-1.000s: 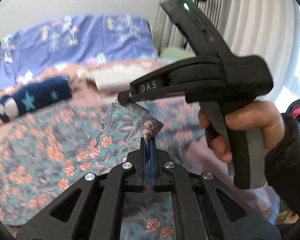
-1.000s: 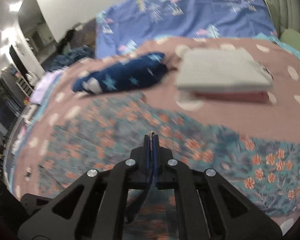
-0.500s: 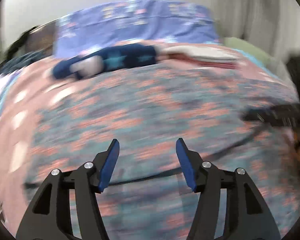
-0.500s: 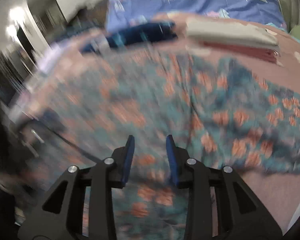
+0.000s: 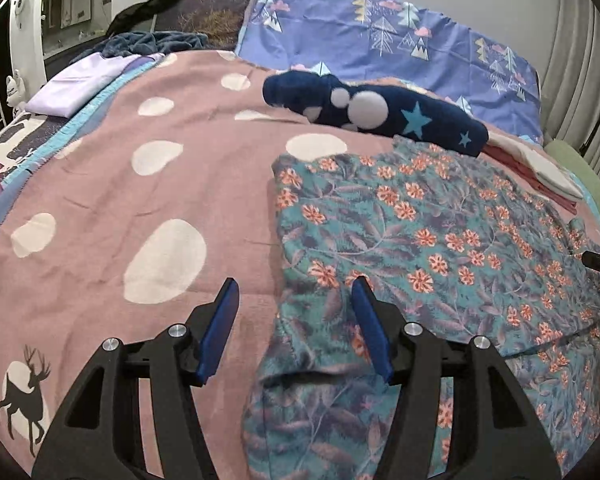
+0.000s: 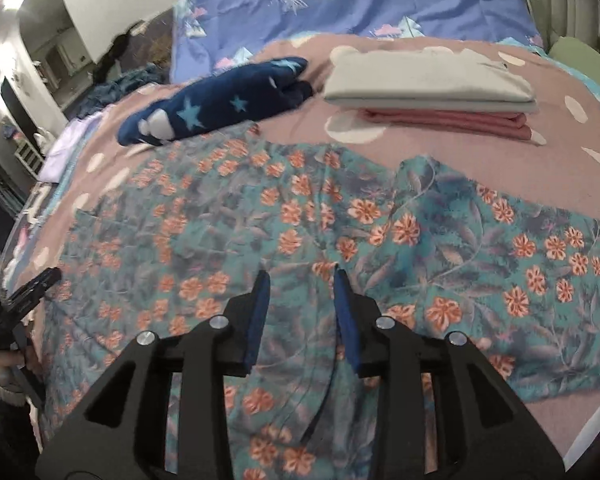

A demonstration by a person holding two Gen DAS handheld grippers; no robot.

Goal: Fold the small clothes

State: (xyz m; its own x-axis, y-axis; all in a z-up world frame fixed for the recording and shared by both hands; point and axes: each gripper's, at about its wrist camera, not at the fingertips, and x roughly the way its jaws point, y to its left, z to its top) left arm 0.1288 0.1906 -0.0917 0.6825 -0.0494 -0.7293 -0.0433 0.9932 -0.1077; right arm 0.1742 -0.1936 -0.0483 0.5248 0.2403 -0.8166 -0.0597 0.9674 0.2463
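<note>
Teal floral-print cotton garment [image 6: 300, 208] spread across frame centre on the pink spotted blanket [image 5: 140, 200]. Left gripper [image 5: 294, 322] gapes over its edge; right gripper [image 6: 300, 304], jaws just parting, holds nothing. Risk: pinching blanket with cloth, dragging both.

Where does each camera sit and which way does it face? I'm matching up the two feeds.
Left wrist: on the left gripper, angled down at the floral garment's left edge; open jaws show.
Right wrist: on the right gripper, angled down mid-garment; jaws just opening, nothing between; a hand at left.
Shared: garment, navy star item, folded stack.
</note>
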